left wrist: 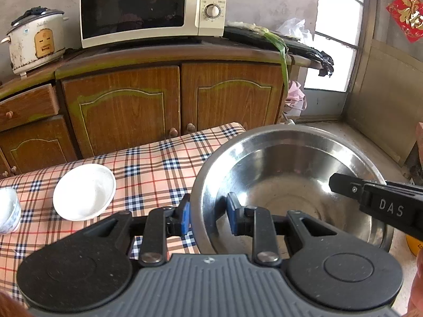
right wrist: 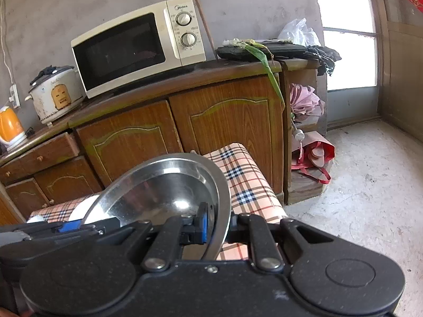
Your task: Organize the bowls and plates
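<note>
Both grippers hold a large steel bowl (left wrist: 285, 185) between them, at the right end of the table with the checked cloth (left wrist: 158, 163). My left gripper (left wrist: 208, 218) is shut on its near left rim, one blue pad outside and one inside. In the right wrist view the steel bowl (right wrist: 164, 185) appears tilted, and my right gripper (right wrist: 216, 227) is shut on its right rim. The right gripper (left wrist: 383, 203) also shows in the left wrist view, reaching in from the right. A white bowl (left wrist: 84, 191) sits on the cloth to the left, with a small blue-patterned bowl (left wrist: 8, 208) at the edge of the view.
A wooden cabinet (left wrist: 171, 100) stands close behind the table, carrying a microwave (left wrist: 148, 8), a rice cooker (left wrist: 37, 39) and an orange kettle (right wrist: 10, 126). Right of the table lies a bare concrete floor (right wrist: 370, 185) with a red bag (right wrist: 317, 155) on a low step.
</note>
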Motion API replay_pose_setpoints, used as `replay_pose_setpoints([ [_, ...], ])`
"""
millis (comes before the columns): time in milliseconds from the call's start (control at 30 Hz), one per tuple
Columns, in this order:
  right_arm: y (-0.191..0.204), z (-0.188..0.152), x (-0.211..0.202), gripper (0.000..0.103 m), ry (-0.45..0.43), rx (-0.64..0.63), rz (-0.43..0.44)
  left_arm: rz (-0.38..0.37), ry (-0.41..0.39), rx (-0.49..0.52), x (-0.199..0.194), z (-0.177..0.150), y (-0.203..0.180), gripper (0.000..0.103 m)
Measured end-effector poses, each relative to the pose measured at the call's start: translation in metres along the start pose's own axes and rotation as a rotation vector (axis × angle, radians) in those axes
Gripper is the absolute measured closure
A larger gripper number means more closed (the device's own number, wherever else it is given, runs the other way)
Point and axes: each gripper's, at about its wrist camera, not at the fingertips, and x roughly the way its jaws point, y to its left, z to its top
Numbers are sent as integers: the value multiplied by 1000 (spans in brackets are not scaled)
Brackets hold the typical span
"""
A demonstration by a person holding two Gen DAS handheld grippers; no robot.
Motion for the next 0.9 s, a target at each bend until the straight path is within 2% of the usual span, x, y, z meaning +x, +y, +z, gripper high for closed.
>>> replay_pose_setpoints([
  [200, 3, -5, -20, 87, -15, -1, -1, 3, -20, 13, -18, -6, -2, 75],
  [900, 9, -39, -66, 87, -14, 3, -14, -6, -14, 25, -53, -40, -6, 74],
])
